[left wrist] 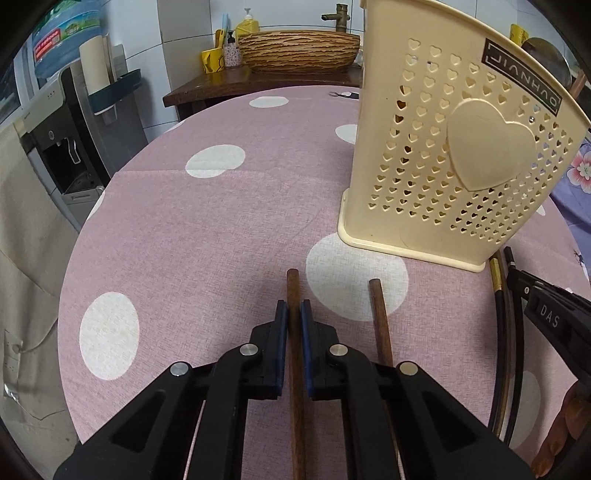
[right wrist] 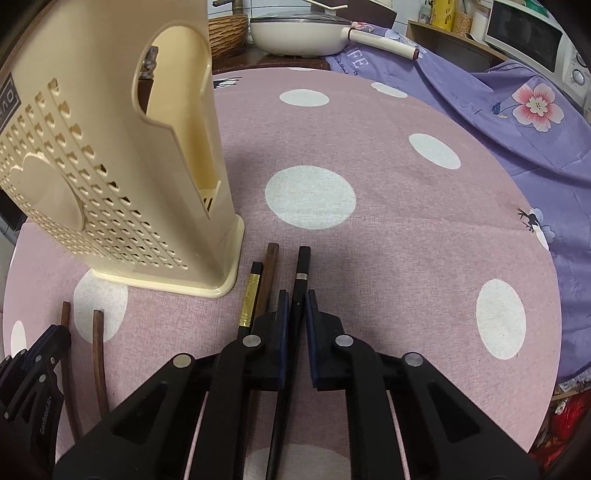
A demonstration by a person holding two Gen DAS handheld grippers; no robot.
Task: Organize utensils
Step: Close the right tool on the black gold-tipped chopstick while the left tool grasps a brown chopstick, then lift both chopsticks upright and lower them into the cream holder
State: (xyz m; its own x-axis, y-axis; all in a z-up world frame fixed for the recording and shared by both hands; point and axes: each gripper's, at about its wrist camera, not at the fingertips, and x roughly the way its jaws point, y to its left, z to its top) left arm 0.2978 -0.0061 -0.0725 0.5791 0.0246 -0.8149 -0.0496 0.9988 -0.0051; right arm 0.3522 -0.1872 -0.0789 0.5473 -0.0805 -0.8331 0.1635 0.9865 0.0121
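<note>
My left gripper (left wrist: pixel 294 308) is shut on a brown wooden chopstick (left wrist: pixel 295 369); a second brown chopstick (left wrist: pixel 380 325) lies just right of it on the pink dotted tablecloth. My right gripper (right wrist: pixel 294 301) is shut on a black chopstick with a silver band (right wrist: pixel 300 280). Left of it lie a brown chopstick (right wrist: pixel 269 273) and a black chopstick with a gold band (right wrist: pixel 249 299). The cream perforated utensil holder (left wrist: pixel 454 158) stands upright beyond both grippers; it also shows in the right wrist view (right wrist: pixel 122 177). The left gripper (right wrist: pixel 33 373) shows at the right wrist view's lower left.
A woven basket (left wrist: pixel 297 50) and bottles stand on a wooden stand behind the table. A white pan (right wrist: pixel 299 33) sits at the back. A purple floral cloth (right wrist: pixel 517 122) covers the area to the right. A water dispenser (left wrist: pixel 59 147) stands left of the table.
</note>
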